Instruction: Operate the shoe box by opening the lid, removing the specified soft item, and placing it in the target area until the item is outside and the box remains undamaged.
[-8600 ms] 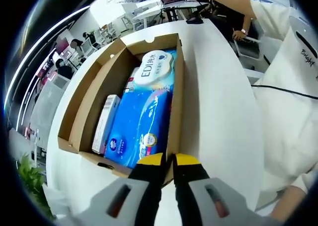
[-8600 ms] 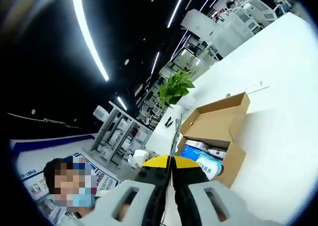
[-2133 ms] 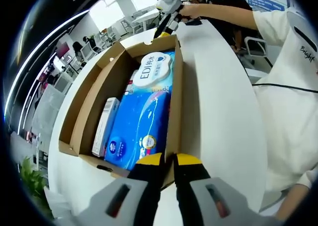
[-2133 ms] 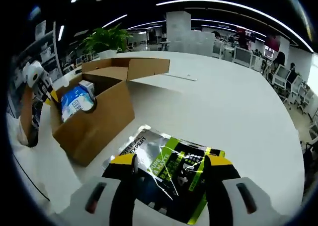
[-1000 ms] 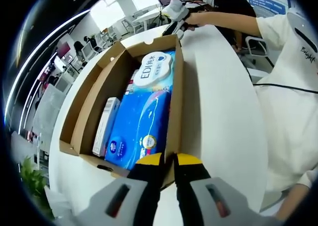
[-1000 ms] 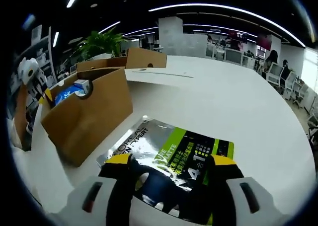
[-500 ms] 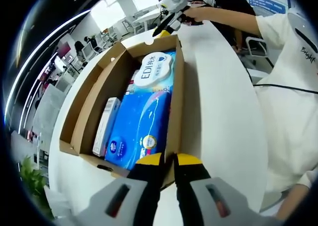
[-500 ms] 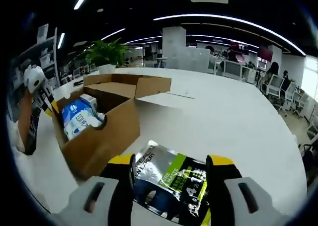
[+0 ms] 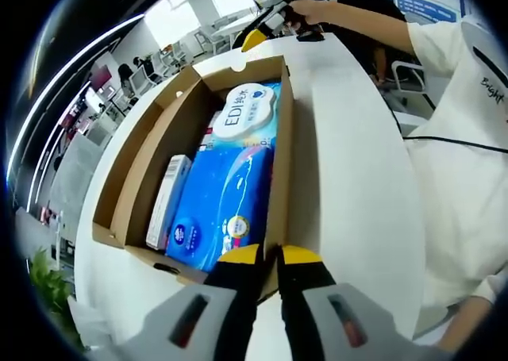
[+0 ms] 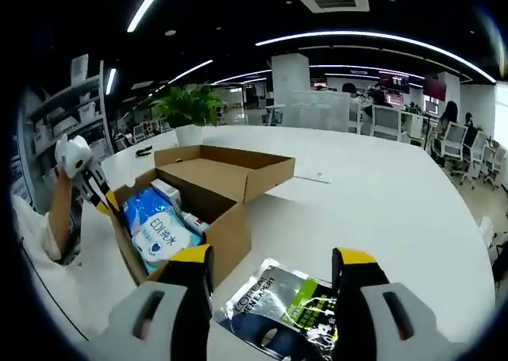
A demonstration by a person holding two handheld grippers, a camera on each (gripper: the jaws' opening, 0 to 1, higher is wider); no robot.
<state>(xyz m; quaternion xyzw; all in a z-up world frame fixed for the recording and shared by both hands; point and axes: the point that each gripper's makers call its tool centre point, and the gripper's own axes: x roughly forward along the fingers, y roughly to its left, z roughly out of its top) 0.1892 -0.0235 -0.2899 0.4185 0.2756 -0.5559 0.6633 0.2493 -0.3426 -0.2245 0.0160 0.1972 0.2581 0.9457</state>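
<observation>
Looking along the left gripper (image 9: 263, 258), its two yellow-tipped jaws stand pressed together at the near end wall of the cardboard box (image 9: 279, 170); whether they pinch the wall or only rest against it, I cannot tell. The box stands open on the white table (image 9: 349, 178). Inside it, a blue tissue pack (image 9: 222, 198) lies closest, with a narrow white carton (image 9: 167, 198) beside it along the inner wall. Behind them lies a wipes pack (image 9: 246, 115) with a white lid. Past the far end of the box, the right gripper (image 9: 266, 16) is seen, held by a hand (image 9: 305, 12) with a white sleeve.

In the right gripper view, the right gripper (image 10: 274, 266) has its jaws spread wide apart, with nothing between them. Just beyond them, a shiny pouch (image 10: 282, 309) with a green stripe lies flat on the table (image 10: 381, 202), outside the box and just beside its corner. Further away, the box (image 10: 230, 242) has its lid (image 10: 230, 170) folded back. Behind it stands a green plant (image 10: 190, 103).
</observation>
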